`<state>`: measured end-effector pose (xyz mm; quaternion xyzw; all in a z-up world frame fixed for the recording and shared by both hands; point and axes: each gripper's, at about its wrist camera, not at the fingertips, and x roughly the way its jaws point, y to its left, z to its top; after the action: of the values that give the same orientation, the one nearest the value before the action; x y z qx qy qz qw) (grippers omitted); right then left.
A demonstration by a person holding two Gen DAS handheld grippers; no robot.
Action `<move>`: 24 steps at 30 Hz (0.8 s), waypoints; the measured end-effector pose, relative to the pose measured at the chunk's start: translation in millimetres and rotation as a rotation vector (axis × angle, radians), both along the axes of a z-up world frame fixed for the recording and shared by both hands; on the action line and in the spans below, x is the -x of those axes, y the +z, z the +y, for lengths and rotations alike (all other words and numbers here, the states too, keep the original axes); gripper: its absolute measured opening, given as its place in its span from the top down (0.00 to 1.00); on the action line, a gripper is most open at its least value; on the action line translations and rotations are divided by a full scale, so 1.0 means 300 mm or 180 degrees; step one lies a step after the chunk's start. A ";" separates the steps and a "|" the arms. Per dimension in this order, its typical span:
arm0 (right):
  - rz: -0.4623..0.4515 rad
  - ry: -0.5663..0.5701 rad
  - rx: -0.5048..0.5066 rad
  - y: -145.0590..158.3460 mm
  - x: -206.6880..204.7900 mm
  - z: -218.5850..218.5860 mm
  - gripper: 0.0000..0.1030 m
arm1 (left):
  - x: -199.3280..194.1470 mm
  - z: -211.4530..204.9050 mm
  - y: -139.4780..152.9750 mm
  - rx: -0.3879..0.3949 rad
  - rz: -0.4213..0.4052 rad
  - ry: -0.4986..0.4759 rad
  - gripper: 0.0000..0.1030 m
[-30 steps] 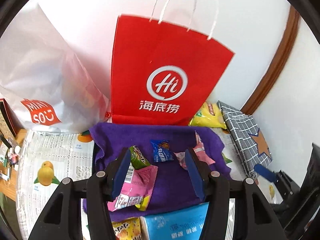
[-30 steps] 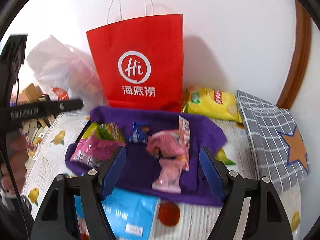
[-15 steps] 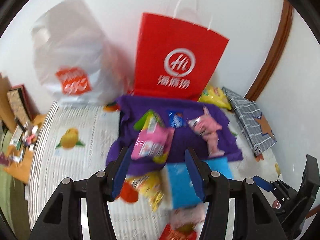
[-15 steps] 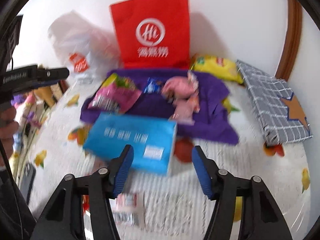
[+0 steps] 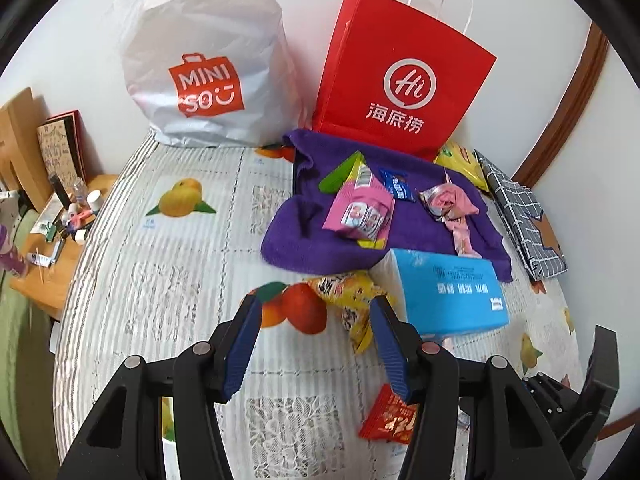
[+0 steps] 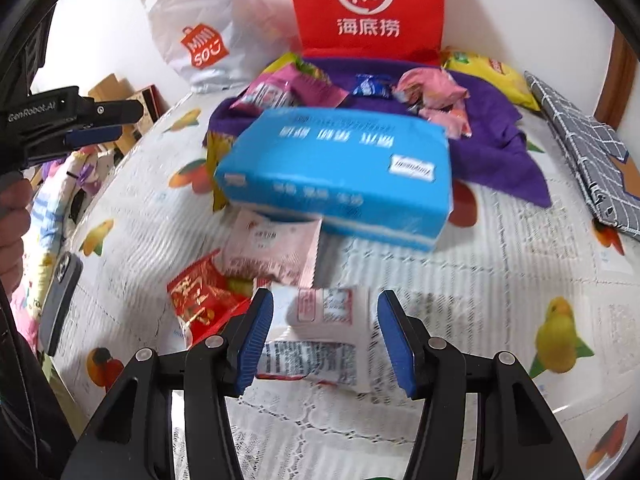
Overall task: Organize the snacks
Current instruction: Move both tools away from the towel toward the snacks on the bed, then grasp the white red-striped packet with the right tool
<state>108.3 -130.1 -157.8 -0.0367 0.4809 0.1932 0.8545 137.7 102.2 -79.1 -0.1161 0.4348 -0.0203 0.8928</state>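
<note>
Over the fruit-print cloth (image 5: 168, 272) we hold the left gripper (image 5: 316, 344) and right gripper (image 6: 325, 338) with jaws apart, gripping nothing.

Red paper bag (image 5: 404, 80) with white handles upright against wall, white plastic shopping bag (image 5: 204, 60) beside it. Purple towel (image 5: 304, 236) crumpled at red bag's foot. Blue tissue pack (image 5: 448, 292) overlaps towel's near edge. Grey checked pouch (image 5: 520, 220) at table's far side. Fruit-print tablecloth (image 5: 160, 280). Dark phone (image 6: 60, 296) on tablecloth edge.
</note>
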 end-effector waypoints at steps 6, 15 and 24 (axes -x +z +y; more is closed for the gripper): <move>0.0088 -0.0029 0.0101 -0.058 0.001 0.012 0.40 | 0.024 0.000 -0.022 0.0014 -0.0002 -0.0038 0.48; -0.0018 0.0064 0.0114 -0.073 0.002 0.033 0.46 | 0.031 -0.018 -0.059 -0.0009 0.0048 -0.0119 0.48; -0.0082 0.0163 0.0024 -0.047 0.033 0.006 0.82 | 0.013 -0.042 -0.130 0.0014 0.0169 -0.0149 0.48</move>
<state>98.3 -128.4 -171.9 -0.0546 0.4695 0.2127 0.8552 133.9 89.7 -118.3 -0.1084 0.4609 -0.0391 0.8799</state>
